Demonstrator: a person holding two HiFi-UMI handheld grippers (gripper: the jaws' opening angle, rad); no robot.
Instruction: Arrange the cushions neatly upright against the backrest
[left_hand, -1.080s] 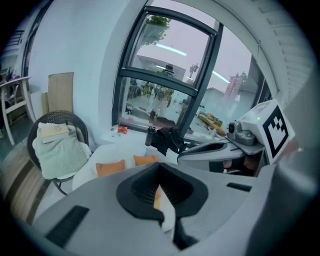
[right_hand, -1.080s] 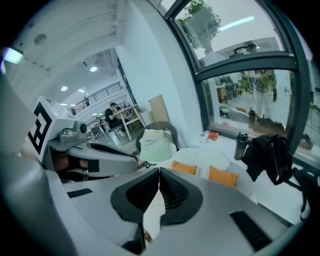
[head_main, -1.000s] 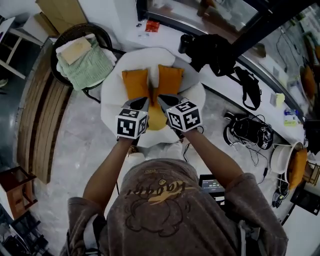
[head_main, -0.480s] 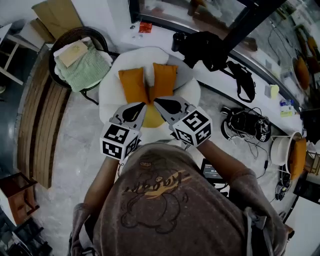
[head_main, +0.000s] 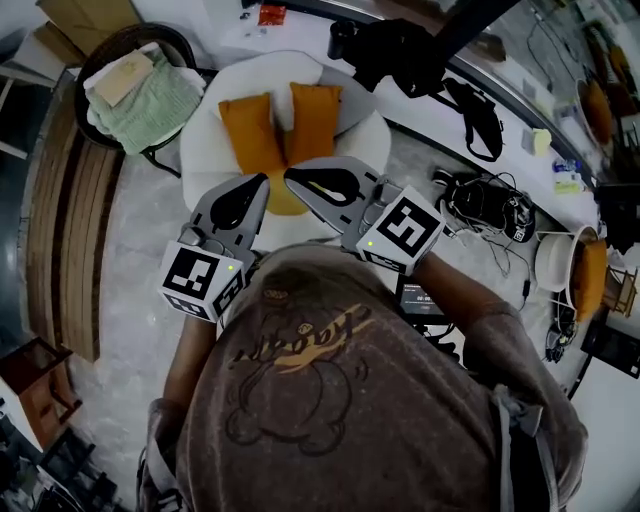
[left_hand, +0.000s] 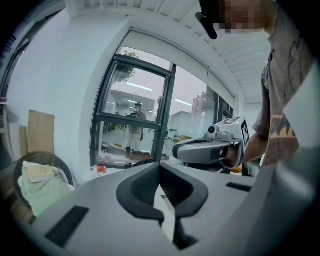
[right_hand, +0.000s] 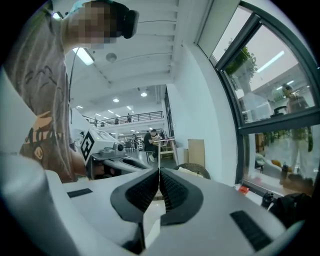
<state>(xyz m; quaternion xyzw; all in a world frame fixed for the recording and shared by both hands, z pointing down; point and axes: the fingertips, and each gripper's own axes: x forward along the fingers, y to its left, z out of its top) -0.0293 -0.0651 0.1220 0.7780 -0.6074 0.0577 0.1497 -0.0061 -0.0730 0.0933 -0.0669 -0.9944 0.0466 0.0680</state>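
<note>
**A:** How did the cushions stand?

**B:** The left cushion (head_main: 248, 132) and the right cushion (head_main: 313, 120), both orange, stood upright side by side. They leaned on the backrest of the white armchair (head_main: 203, 150) in the upper middle of the frame, and they looked tidy enough.

**A:** And the tongs?

**B:** The left tongs (head_main: 258, 183) and the right tongs (head_main: 292, 176) were both closed tight with nothing between them. They sat lower in the frame and seemed clear of both cushions.

**A:** So the job was finished?

**B:** Nearly, I judged. A yellow patch (head_main: 284, 200) showed on the seat just below the pair, half hidden by the tongs. I couldn't tell whether it was a third cushion lying flat. If it was, it remained to be stood up.
</note>
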